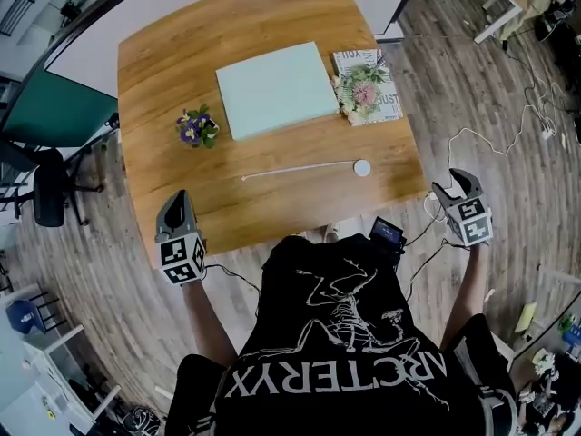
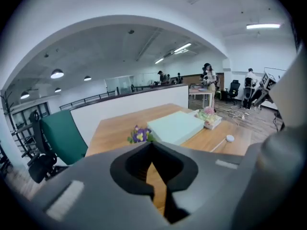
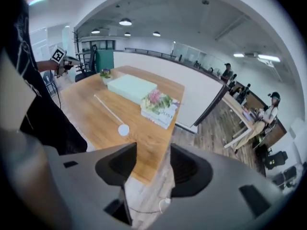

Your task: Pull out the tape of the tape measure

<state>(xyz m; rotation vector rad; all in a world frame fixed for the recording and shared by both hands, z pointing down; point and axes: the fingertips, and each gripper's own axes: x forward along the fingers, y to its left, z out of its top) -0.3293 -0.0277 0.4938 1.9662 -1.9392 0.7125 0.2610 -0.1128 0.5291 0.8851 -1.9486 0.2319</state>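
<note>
A small round white tape measure (image 1: 362,167) lies on the wooden table (image 1: 172,53). Its thin white tape (image 1: 295,170) stretches leftward across the wood. Both grippers hang off the table's near edge, well away from it. My left gripper (image 1: 177,200) is below the front left corner, its jaws shut with nothing between them (image 2: 153,157). My right gripper (image 1: 457,183) floats over the floor beyond the front right corner, jaws apart and empty (image 3: 153,150). The right gripper view shows the case (image 3: 123,130) and tape (image 3: 106,109); the left gripper view shows the case (image 2: 230,138) far off.
On the table sit a pale green flat box (image 1: 275,89), a small purple flower posy (image 1: 197,127) and a book topped with flowers (image 1: 366,87). A black device (image 1: 387,234) sits at the front edge. Cables (image 1: 495,143) trail on the floor; an office chair (image 1: 47,189) stands left.
</note>
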